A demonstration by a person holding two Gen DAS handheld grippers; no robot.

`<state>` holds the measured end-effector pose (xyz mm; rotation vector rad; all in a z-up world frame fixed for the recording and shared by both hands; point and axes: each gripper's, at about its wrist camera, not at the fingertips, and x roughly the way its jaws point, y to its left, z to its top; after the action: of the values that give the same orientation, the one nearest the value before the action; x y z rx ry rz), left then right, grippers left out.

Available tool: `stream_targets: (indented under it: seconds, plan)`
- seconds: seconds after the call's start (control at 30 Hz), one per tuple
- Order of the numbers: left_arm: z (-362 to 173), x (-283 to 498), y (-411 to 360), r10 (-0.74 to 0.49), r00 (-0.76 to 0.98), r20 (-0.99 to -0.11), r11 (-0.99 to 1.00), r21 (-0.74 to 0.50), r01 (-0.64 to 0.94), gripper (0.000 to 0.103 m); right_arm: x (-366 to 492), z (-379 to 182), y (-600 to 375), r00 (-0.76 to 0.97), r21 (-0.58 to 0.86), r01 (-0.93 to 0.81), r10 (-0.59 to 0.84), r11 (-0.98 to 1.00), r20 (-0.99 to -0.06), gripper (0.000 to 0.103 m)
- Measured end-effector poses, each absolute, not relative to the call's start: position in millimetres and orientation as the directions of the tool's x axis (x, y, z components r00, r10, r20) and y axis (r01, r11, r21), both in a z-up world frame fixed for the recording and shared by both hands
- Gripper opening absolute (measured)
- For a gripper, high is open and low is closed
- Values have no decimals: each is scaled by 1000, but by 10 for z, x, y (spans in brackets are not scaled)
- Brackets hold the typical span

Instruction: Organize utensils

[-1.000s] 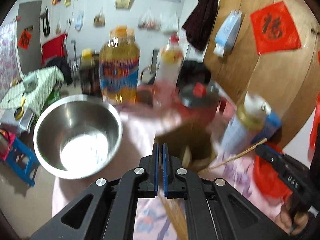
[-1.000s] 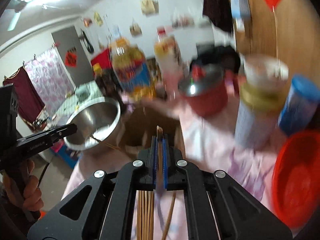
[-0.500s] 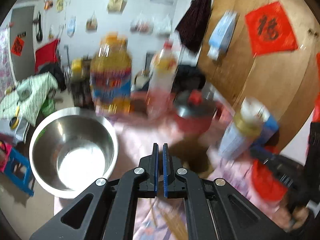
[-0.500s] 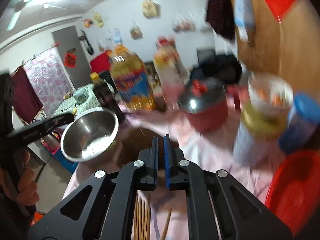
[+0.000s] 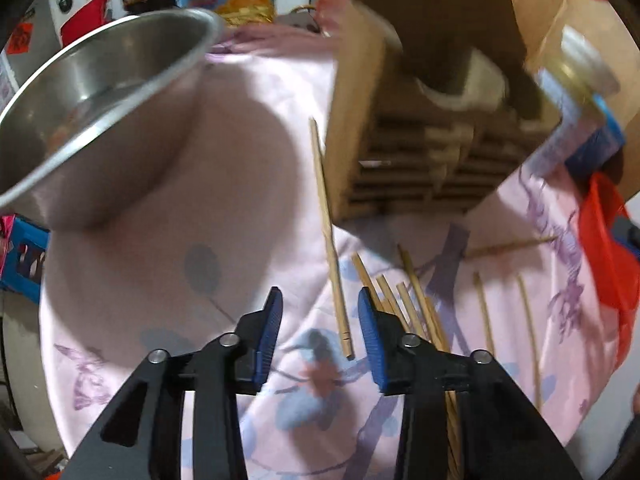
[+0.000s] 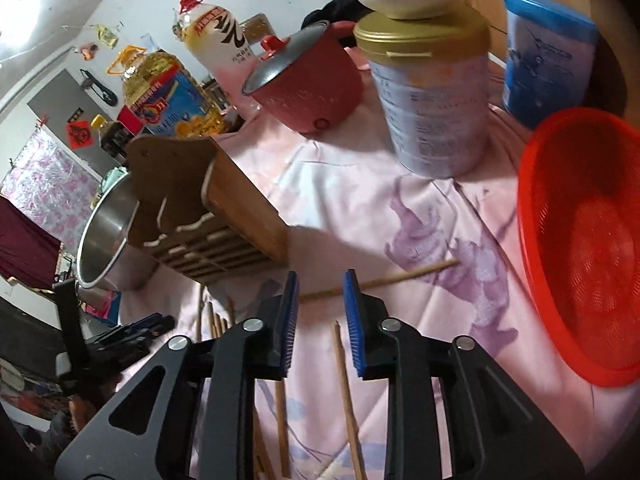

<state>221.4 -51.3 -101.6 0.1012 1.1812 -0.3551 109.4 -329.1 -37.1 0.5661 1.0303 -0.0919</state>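
Since a second ago both views have dropped from the room and bottles to the pink flowered cloth on the worktop, so I now look steeply down on the work. My left gripper, pressed together a second ago, has just been opening and now stands spread with nothing between its pads; the near end of one loose chopstick lies on the cloth in the gap, untouched. My right gripper, which pinched a chopstick a second ago, has also just been opening; it is spread and empty, with a chopstick lying on the cloth below the gap. I judge that a delivery is finished and both grippers are coming down for fresh picks; most chopsticks remain loose on the cloth, so the task is far from complete. The wooden utensil holder stands beyond them, beside the steel bowl. The left view alone shows the fanned bunch of chopsticks just beside my right pad and the holder's slatted front close up. The right view alone shows the red basket, the gold-lidded tin, the red pot, the oil bottle, and another chopstick lying crosswise beyond my fingertips.
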Motion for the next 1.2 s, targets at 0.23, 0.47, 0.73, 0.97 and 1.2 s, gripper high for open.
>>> stream_targets:
  seconds: [0.23, 0.47, 0.73, 0.97, 1.2]
  plan:
    - [-1299, 2127, -618, -212, 327, -921, 929, -86, 360, 34, 951, -426, -3343, 508, 377, 361, 160, 853, -847, 30]
    - [-1262, 2046, -373, -234, 322, -917, 934, -121, 335, 6, 946, -557, -3343, 492, 384, 366, 174, 848, -853, 30]
    - [-759, 1842, -98, -240, 388, -890, 953, -140, 269, 6, 1018, -802, -3418, 454, 395, 388, 201, 832, -868, 30]
    - [-39, 1682, 108, -214, 524, -824, 971, -120, 207, 5, 1111, -1249, -3642, 380, 403, 500, 224, 766, -897, 30]
    - [339, 1462, 138, -187, 575, -797, 978, -94, 187, 5, 1306, -1500, -3946, 347, 384, 650, 193, 656, -918, 32]
